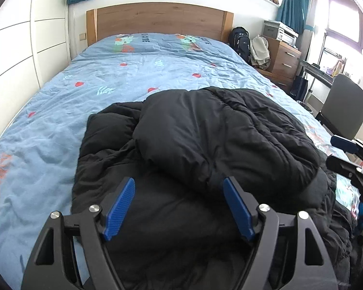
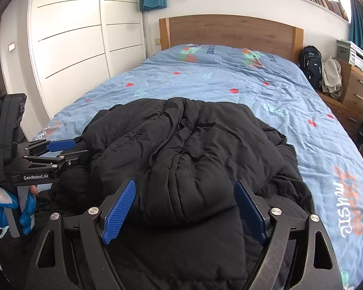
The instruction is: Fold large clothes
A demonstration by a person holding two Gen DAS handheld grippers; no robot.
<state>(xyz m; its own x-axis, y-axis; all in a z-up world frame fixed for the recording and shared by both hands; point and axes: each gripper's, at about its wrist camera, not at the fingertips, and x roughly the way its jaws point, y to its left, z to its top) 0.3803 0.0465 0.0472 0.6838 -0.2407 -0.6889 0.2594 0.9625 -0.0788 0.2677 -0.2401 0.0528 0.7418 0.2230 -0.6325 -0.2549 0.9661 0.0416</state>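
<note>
A black puffy jacket (image 1: 205,145) lies bunched on the near half of the bed, with a padded part folded over on top; it also shows in the right wrist view (image 2: 186,149). My left gripper (image 1: 179,183) is open and empty just above the jacket's near edge. My right gripper (image 2: 184,186) is open and empty above the jacket's near part. The left gripper (image 2: 67,146) also shows at the left of the right wrist view, beside the jacket's left edge. The right gripper (image 1: 338,152) also shows at the right edge of the left wrist view.
The bed has a light blue printed cover (image 1: 109,77) and a wooden headboard (image 1: 159,19). White wardrobe doors (image 2: 72,36) stand on the left. A black backpack (image 1: 242,41), wooden drawers (image 1: 283,60) and a grey chair (image 1: 343,106) stand on the right.
</note>
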